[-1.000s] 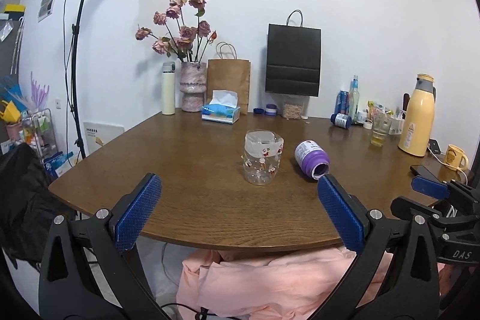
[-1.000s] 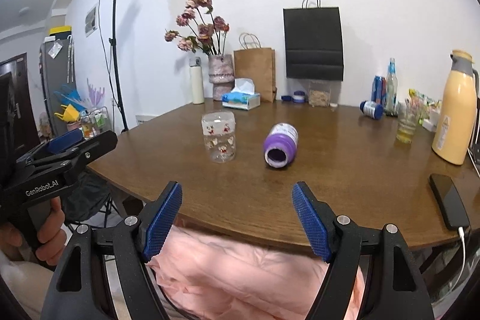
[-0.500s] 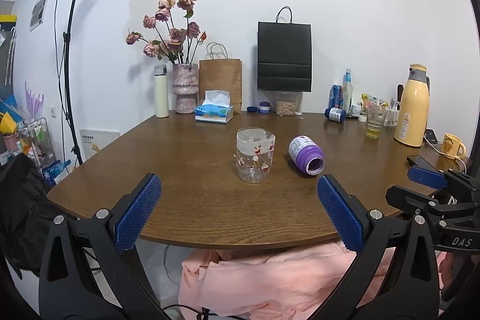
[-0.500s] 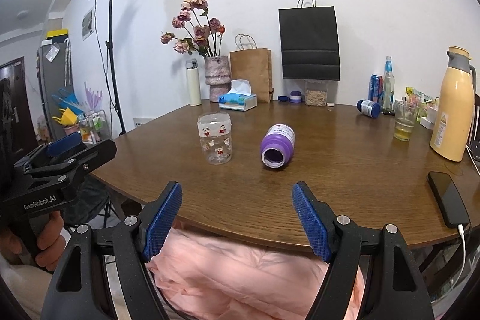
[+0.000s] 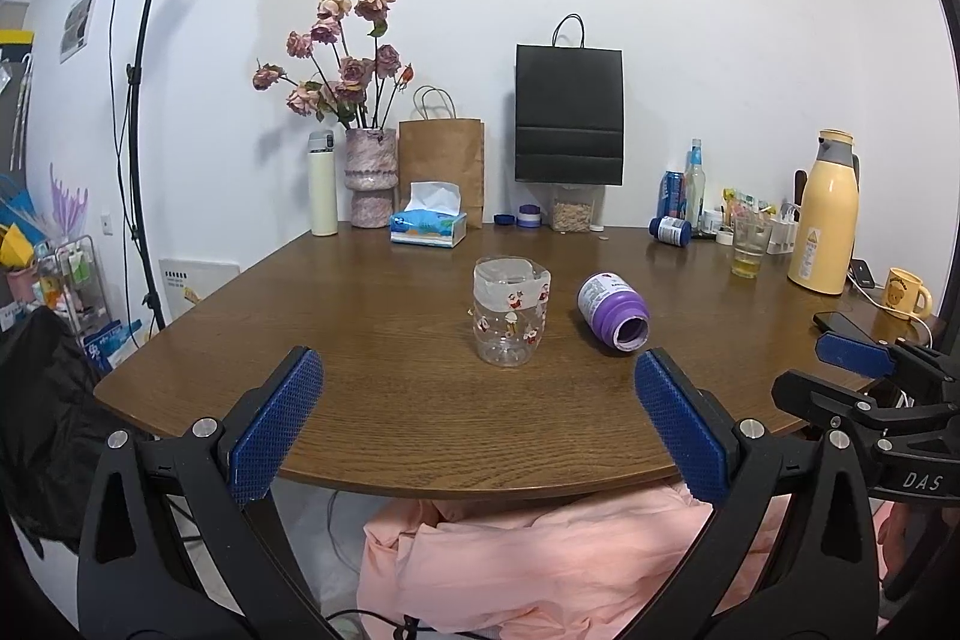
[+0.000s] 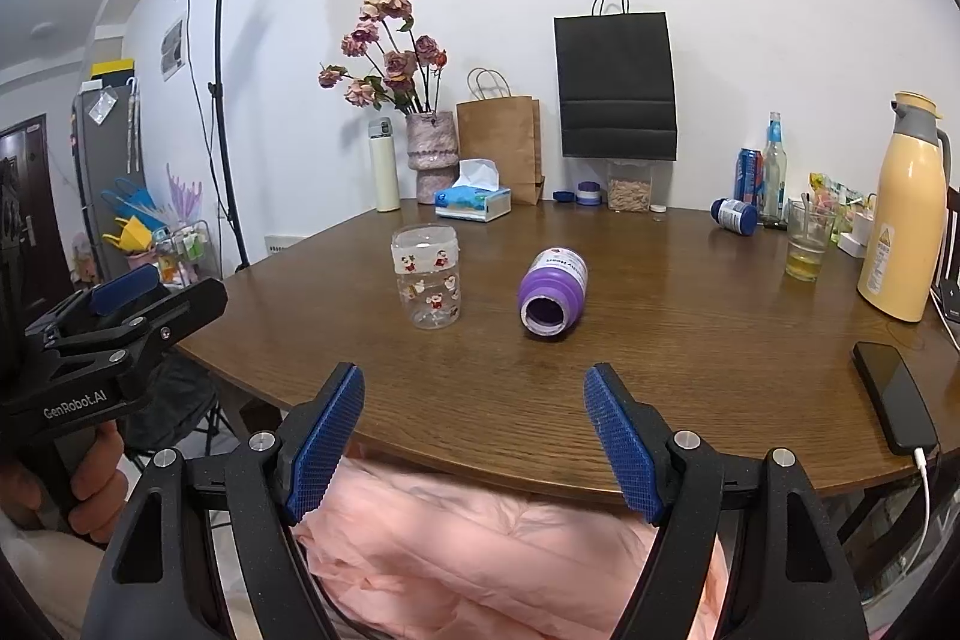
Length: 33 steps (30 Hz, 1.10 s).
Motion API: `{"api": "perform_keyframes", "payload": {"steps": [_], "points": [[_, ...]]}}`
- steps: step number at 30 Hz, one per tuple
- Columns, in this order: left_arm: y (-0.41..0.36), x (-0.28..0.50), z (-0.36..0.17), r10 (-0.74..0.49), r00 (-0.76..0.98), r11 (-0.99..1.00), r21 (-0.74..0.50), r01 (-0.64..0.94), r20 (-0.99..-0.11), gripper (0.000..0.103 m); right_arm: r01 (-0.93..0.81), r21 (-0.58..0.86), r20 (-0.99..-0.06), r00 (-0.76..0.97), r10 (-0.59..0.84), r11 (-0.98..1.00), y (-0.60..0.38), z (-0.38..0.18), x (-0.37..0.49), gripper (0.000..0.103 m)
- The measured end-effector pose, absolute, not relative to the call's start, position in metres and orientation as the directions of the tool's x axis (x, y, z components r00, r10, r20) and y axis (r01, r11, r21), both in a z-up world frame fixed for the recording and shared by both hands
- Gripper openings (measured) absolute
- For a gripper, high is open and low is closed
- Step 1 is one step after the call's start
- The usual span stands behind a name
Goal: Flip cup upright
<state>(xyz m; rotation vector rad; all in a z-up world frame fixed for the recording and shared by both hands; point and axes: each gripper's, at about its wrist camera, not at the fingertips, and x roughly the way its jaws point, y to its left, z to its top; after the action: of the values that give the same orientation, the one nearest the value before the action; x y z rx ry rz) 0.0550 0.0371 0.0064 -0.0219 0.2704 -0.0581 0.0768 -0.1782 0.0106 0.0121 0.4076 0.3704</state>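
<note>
A purple cup (image 5: 613, 306) lies on its side on the brown wooden table (image 5: 390, 400), its open mouth facing me; it also shows in the right wrist view (image 6: 552, 292). A clear plastic cup with cartoon prints (image 5: 510, 319) stands to its left, also in the right wrist view (image 6: 427, 276). My left gripper (image 5: 477, 424) is open and empty, held off the table's near edge. My right gripper (image 6: 474, 436) is open and empty, also before the near edge, roughly facing the purple cup.
Along the back stand a vase of flowers (image 5: 370, 175), a tissue box (image 5: 428, 226), a brown bag (image 5: 442, 166) and a black bag (image 5: 568, 112). At right are a yellow thermos (image 6: 903, 208), a glass (image 6: 807, 247), a phone (image 6: 894, 397) and a mug (image 5: 906, 292). Pink cloth (image 6: 480, 550) lies below.
Both grippers have shifted slightly, so the table and cups sit a little lower in view. Both stay open and empty. The cups have not moved.
</note>
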Motion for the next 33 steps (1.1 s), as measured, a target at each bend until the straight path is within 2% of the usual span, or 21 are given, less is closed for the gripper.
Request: {"api": "perform_keyframes", "payload": {"steps": [33], "points": [[0.0356,0.0532,0.0118,-0.082,0.964,0.997,-0.024,0.079,-0.252,0.103,-0.348,0.081,-0.384,0.854,0.351,0.934,-0.1789,0.0107,0.0761,0.081]]}}
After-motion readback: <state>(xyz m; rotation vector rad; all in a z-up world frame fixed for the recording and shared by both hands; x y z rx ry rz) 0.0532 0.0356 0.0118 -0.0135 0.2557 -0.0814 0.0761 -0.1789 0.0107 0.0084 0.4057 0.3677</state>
